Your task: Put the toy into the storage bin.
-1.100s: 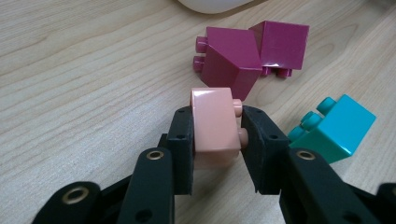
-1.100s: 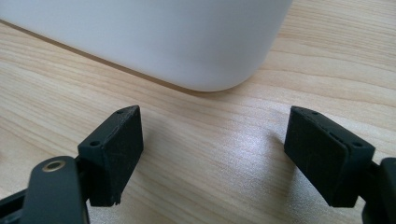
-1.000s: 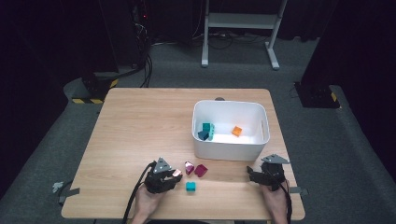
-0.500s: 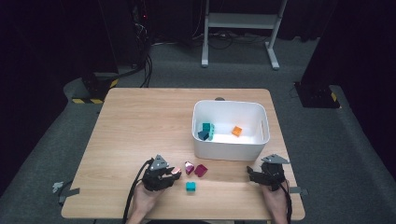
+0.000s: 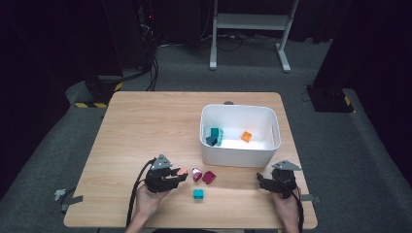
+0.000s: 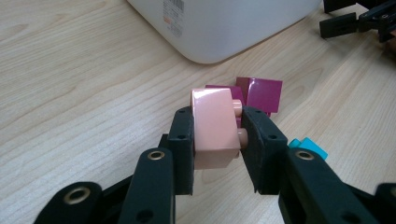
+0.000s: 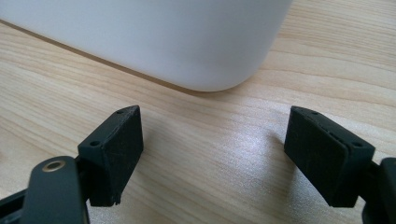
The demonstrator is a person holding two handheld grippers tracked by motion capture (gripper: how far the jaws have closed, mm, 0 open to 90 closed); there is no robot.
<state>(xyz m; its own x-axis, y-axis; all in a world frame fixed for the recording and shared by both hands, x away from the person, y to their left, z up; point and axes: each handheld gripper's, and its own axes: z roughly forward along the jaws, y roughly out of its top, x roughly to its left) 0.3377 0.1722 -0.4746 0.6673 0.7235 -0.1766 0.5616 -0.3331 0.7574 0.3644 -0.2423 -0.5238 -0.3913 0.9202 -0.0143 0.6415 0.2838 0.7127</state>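
My left gripper (image 6: 217, 133) is shut on a pale pink brick (image 6: 213, 126), held a little above the wooden table (image 5: 145, 126); in the high view the left gripper (image 5: 179, 174) and its pink brick (image 5: 182, 171) sit near the front left. Just beyond lie two magenta bricks (image 6: 261, 93), seen from above as one magenta brick (image 5: 209, 177) beside a lighter one (image 5: 197, 174). A teal brick (image 5: 198, 194) lies in front of them. My right gripper (image 5: 262, 180) rests at the front right, its jaws wide open on nothing (image 7: 212, 154).
A white bin (image 5: 239, 156) stands at the right centre of the table and holds teal bricks (image 5: 215, 137) and an orange brick (image 5: 247, 136). Its rounded corner (image 7: 205, 56) rises close ahead of the right gripper. Dark floor and a stand's legs surround the table.
The left gripper has risen slightly off the table with the pink brick in its jaws. The right gripper has stayed where it was.
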